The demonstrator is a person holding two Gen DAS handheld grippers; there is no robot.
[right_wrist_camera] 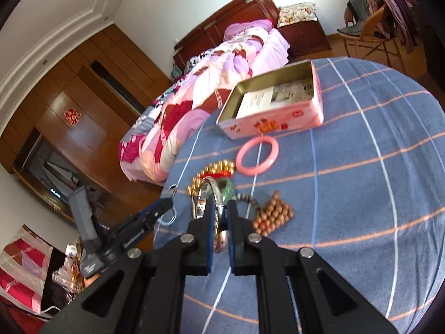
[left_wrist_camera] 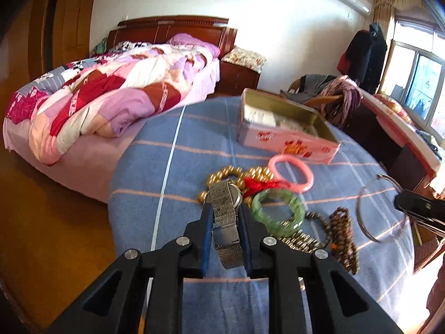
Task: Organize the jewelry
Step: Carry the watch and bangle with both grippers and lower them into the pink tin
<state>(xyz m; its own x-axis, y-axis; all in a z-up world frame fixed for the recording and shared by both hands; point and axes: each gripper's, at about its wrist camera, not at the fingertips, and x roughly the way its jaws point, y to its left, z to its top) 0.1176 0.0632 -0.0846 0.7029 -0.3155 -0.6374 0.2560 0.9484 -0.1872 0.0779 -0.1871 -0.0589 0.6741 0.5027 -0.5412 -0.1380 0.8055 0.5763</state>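
- Blue-padded jaws of the left gripper (left_wrist_camera: 225, 217) pinch the mesh strap of a steel watch (left_wrist_camera: 225, 208); strap runs lengthwise between the fingers, dial end forward over the pile.
- Right gripper (right_wrist_camera: 221, 217) is pressed onto a thin silver bangle (right_wrist_camera: 219, 208), a shiny hoop standing on edge between its pads.
- Open pink tin (left_wrist_camera: 289, 142) lies straight ahead of both, toward the far edge of the blue plaid cloth (left_wrist_camera: 167, 167); judged, each held piece travels forward to it, the left having the clearer line.
- Between tongs and tin: gold bead strand (left_wrist_camera: 236, 172), smooth pink ring (left_wrist_camera: 292, 174), translucent green jade bangle (left_wrist_camera: 278, 211) and matte wooden beads (left_wrist_camera: 345, 236), clustered and touching mid-cloth.
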